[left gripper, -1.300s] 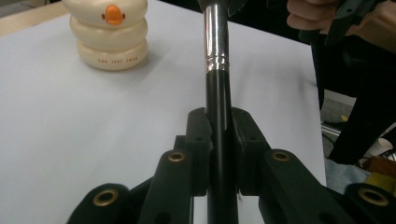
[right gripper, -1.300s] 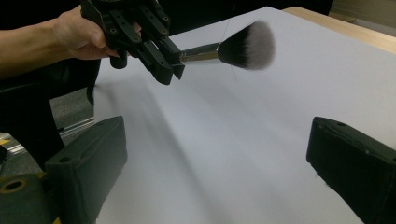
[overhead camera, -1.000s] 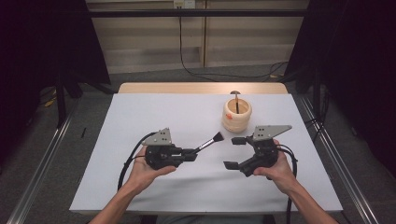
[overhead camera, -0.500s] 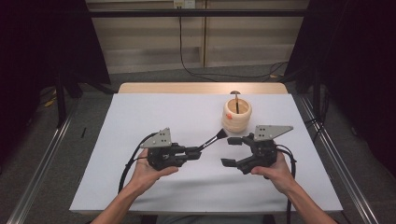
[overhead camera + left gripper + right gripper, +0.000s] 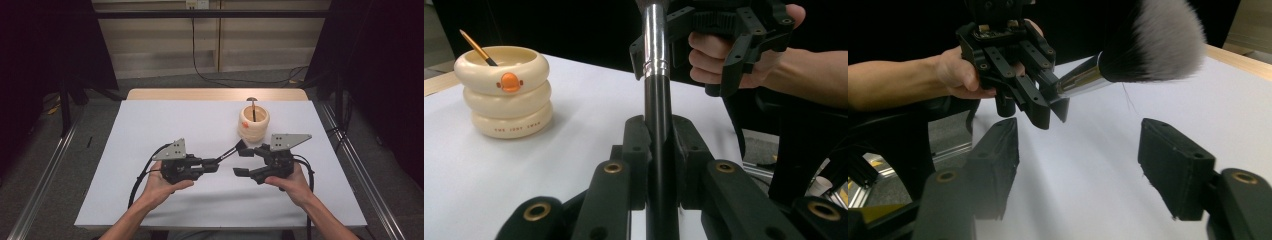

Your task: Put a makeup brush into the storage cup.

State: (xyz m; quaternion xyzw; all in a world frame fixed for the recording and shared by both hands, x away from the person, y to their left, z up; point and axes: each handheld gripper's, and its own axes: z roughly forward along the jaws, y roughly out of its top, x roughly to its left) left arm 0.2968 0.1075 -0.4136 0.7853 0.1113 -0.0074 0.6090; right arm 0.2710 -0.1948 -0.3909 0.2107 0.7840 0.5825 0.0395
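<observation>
Right gripper (image 5: 240,161) jaws closing vs earlier, nothing gripped.
Left gripper (image 5: 216,163) clamps brush (image 5: 231,150); handle end hidden.

The right gripper (image 5: 1078,165) has its two black jaws apart, with white table (image 5: 1088,200) between them, and they have just been closing. Above them hangs a big fluffy brush (image 5: 1153,42) (dark hairs with pale tips). Its shiny silver handle is pinched by the left gripper (image 5: 1048,97), held in a hand (image 5: 955,75) at the upper left.
</observation>
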